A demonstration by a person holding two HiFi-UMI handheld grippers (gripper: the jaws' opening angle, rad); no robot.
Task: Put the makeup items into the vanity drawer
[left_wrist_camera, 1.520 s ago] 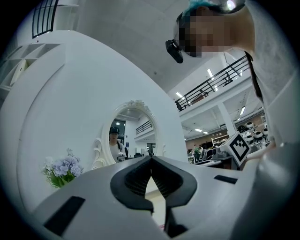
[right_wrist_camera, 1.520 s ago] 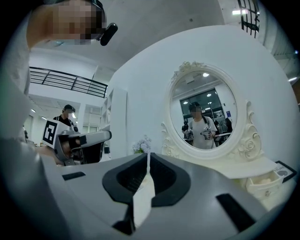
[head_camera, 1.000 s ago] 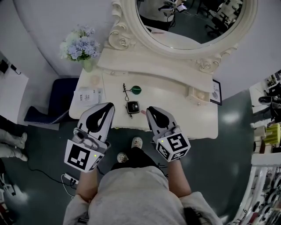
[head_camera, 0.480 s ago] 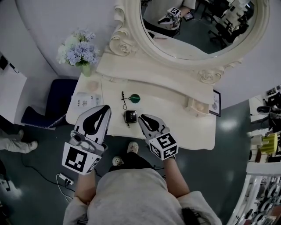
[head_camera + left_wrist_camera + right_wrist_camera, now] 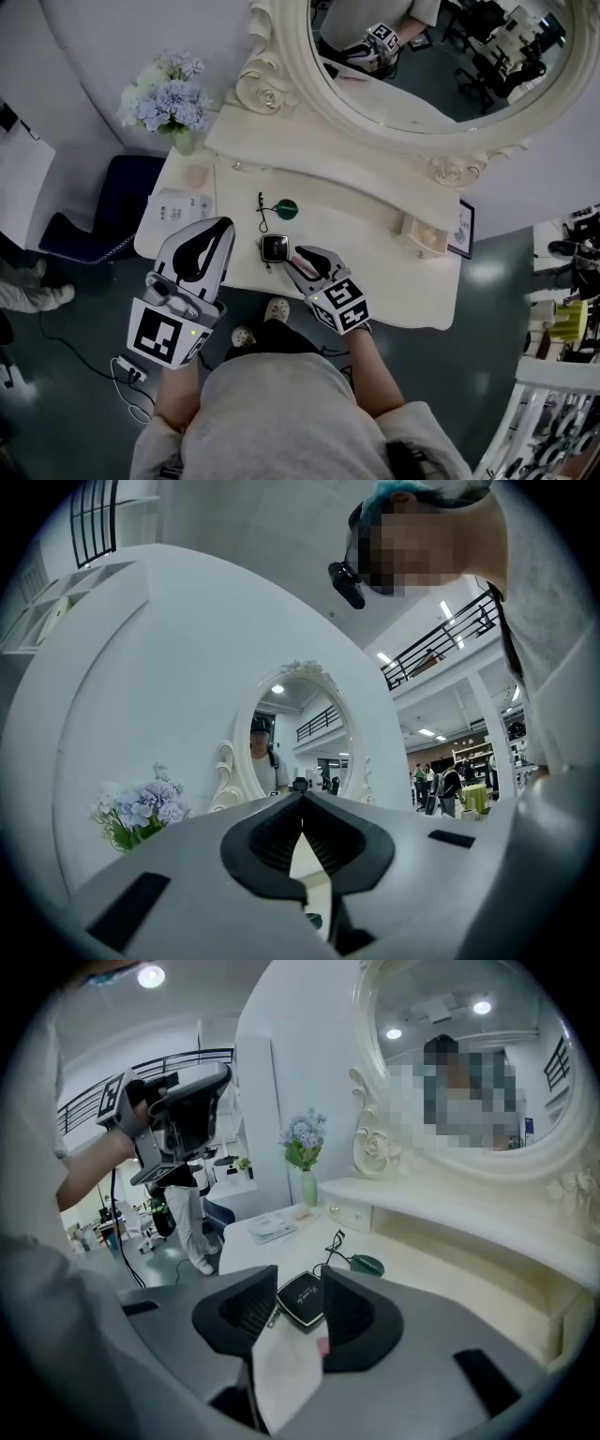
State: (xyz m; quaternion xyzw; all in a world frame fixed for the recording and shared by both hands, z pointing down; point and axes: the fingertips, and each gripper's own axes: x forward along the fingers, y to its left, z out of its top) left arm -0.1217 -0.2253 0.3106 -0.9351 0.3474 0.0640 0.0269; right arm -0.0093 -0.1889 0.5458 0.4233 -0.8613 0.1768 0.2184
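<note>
right gripper [image 5: 298,255] [image 5: 298,1279]: it is held low over the table and tipped down. Its fingers have just been opening and are now spread apart. Nothing is pinched.
black case [image 5: 275,247] [image 5: 302,1299]: it is laid flat on the table, just ahead of the right fingertips. It is seen through the gap between them and is not squeezed.
pink bit [image 5: 323,1345]: a small pink thing is seen by the inner side of one right finger. What it is cannot be told.
left gripper [image 5: 225,223] [image 5: 302,799]: it is held up in the air. Its fingers are pressed together, and nothing is held between them.
green round thing [image 5: 288,208] [image 5: 366,1264]: it is laid on the table past the black case, farther from the right fingers.
black cord [image 5: 262,208] [image 5: 335,1241]: it is laid just beside the green round thing.
booklet [image 5: 178,208] [image 5: 272,1227]: it is laid near the left fingertips.
flowers [image 5: 159,94] [image 5: 141,810] [image 5: 306,1138]: they are stood in a vase far past the left fingers.
mirror [image 5: 431,56] [image 5: 295,733] [image 5: 469,1063]: it is stood well ahead of all the fingers.
table [image 5: 375,244] [image 5: 441,1288]: it is white, and everything is laid on it.
</note>
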